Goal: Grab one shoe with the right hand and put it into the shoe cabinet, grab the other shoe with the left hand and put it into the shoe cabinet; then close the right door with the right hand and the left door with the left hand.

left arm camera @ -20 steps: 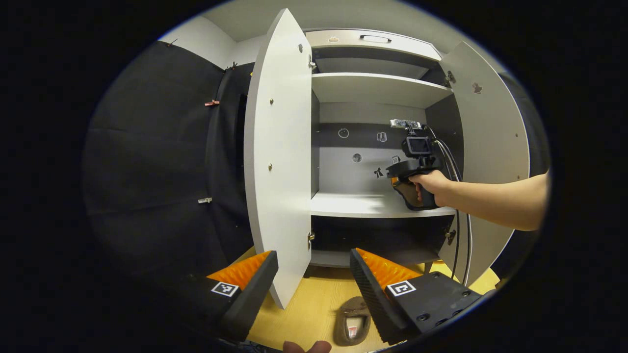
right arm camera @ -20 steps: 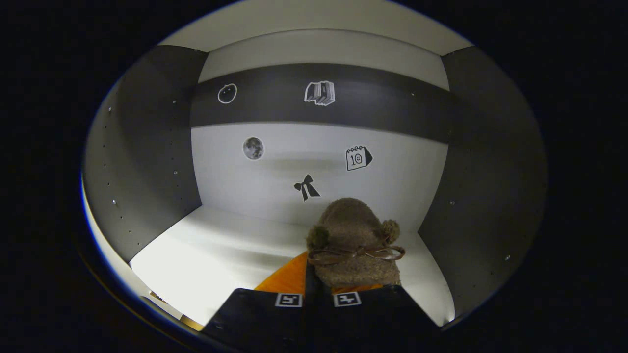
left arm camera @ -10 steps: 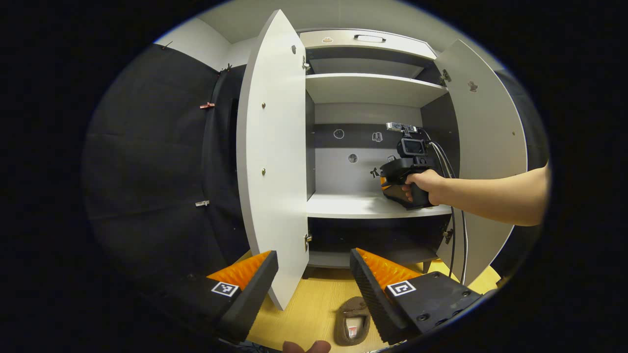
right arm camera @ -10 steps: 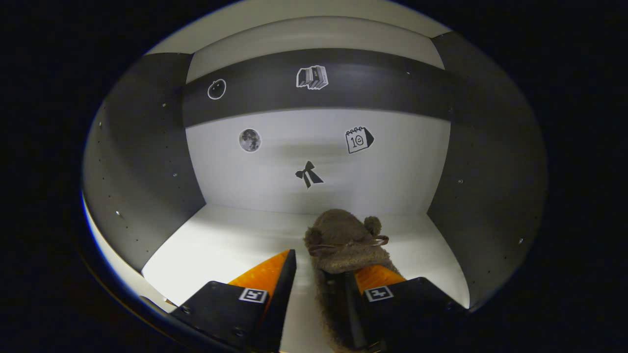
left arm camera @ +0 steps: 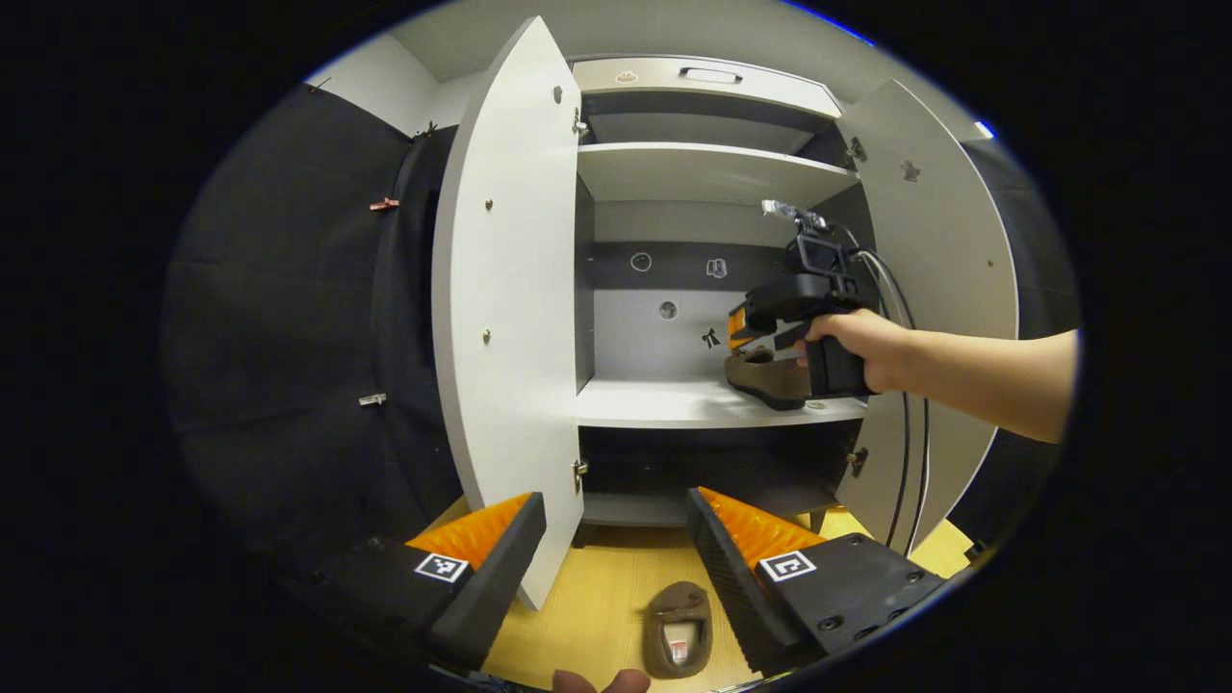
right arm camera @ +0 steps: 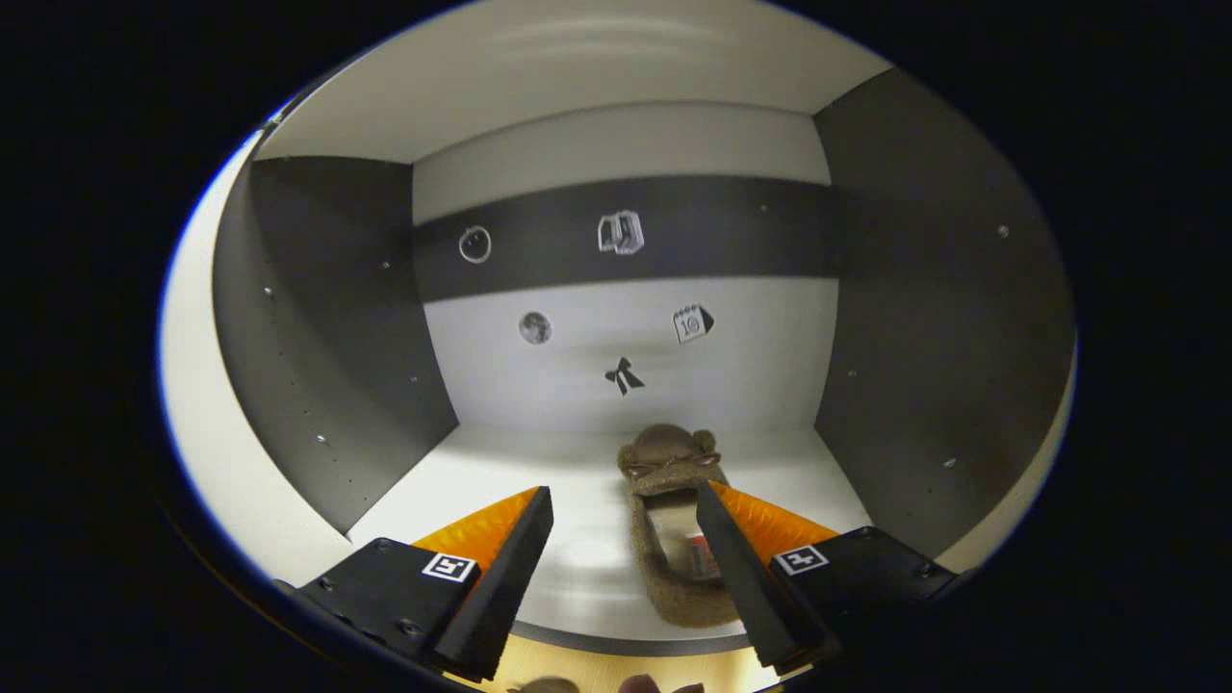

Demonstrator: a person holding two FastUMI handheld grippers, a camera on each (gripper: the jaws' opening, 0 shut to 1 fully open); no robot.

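Between parted jaws, shoe (right arm camera: pixel 674 539) on shelf (right arm camera: pixel 577 500)

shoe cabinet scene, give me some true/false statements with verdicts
1. The right gripper is shut on a shoe. False: it is open, and the shelved shoe lies free.
2. Both doors are open. True: left door, right door.
3. The second shoe is on the top shelf. False: it lies on the floor.
4. The left gripper is open. True.
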